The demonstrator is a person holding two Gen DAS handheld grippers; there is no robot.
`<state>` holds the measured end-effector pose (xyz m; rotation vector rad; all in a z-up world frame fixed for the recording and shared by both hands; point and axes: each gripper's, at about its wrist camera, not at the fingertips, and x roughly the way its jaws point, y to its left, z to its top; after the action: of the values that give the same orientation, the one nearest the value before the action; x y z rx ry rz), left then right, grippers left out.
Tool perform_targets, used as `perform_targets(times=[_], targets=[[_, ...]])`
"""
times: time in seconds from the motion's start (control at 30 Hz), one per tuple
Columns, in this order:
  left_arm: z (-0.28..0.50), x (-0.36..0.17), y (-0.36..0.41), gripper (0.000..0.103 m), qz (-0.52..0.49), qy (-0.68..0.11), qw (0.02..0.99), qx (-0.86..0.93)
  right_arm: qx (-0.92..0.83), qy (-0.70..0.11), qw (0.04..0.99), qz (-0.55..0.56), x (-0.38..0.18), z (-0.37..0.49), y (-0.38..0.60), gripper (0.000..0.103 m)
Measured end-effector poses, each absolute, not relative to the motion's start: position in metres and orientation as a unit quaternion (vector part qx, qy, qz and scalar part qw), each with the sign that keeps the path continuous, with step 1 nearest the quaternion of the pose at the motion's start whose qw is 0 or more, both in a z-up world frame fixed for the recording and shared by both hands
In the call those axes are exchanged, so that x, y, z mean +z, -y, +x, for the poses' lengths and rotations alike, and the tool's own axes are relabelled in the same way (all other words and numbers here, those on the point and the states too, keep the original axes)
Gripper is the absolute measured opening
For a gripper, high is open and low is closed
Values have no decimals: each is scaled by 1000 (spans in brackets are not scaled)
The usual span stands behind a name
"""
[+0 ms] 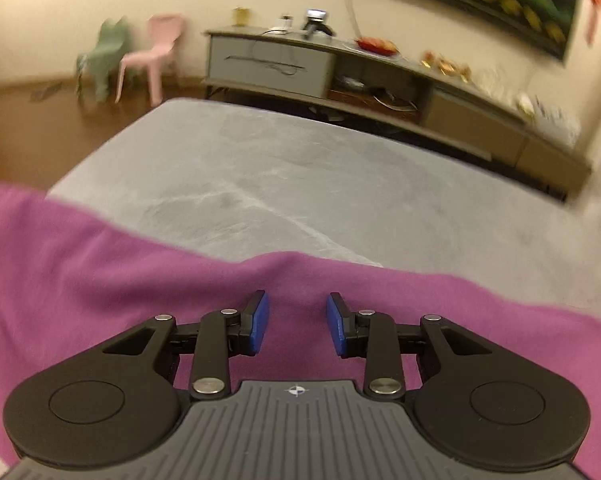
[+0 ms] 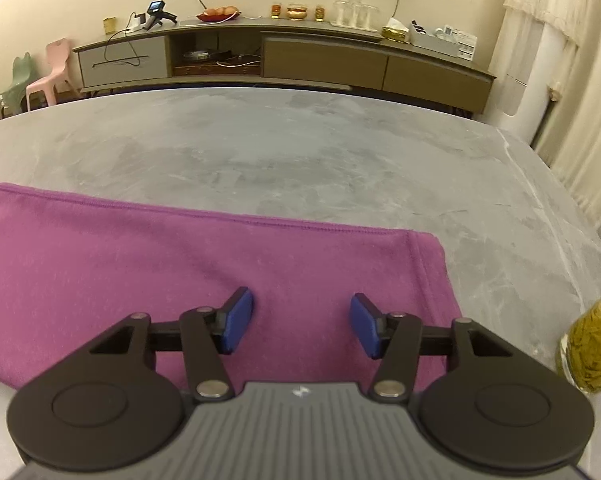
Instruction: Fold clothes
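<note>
Purple garment (image 2: 204, 264) lying flat on grey table (image 2: 300, 152), near edge, hemmed corner at right. Left gripper (image 1: 297, 322) over cloth, pads spread, pinching nothing. Right gripper (image 2: 302, 326) near right corner, spread wider, empty too. Probably poised to grab both edges for a fold. Glass jar (image 2: 592, 348) far right, just clear of cloth.
</note>
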<state>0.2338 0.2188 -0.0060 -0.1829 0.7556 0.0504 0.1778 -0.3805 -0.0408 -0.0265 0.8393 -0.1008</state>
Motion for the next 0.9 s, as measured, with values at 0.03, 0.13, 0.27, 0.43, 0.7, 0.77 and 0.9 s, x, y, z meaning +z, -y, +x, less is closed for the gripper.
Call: perform_targets(times=[0.03, 0.13, 0.27, 0.43, 0.7, 0.77, 0.9], targets=[[229, -4, -220, 35, -63, -369, 927, 33, -50, -407, 912, -16, -41, 176, 378, 54], [215, 4, -224, 35, 16, -369, 927, 58, -48, -411, 910, -21, -40, 177, 378, 55], [216, 25, -210, 36, 162, -353, 918, 82, -46, -417, 908, -22, -41, 187, 385, 64], [231, 68, -180, 40, 115, -316, 940, 58, -48, -420, 906, -17, -41, 186, 387, 67], [269, 27, -153, 42, 76, -366, 927, 29, -53, -424, 904, -13, -41, 187, 399, 70], [278, 6, -156, 42, 82, -385, 919, 33, -53, -424, 904, -17, -42, 187, 398, 68], [298, -20, -164, 42, 72, -395, 914, 55, -49, -423, 905, -13, -43, 186, 400, 68]])
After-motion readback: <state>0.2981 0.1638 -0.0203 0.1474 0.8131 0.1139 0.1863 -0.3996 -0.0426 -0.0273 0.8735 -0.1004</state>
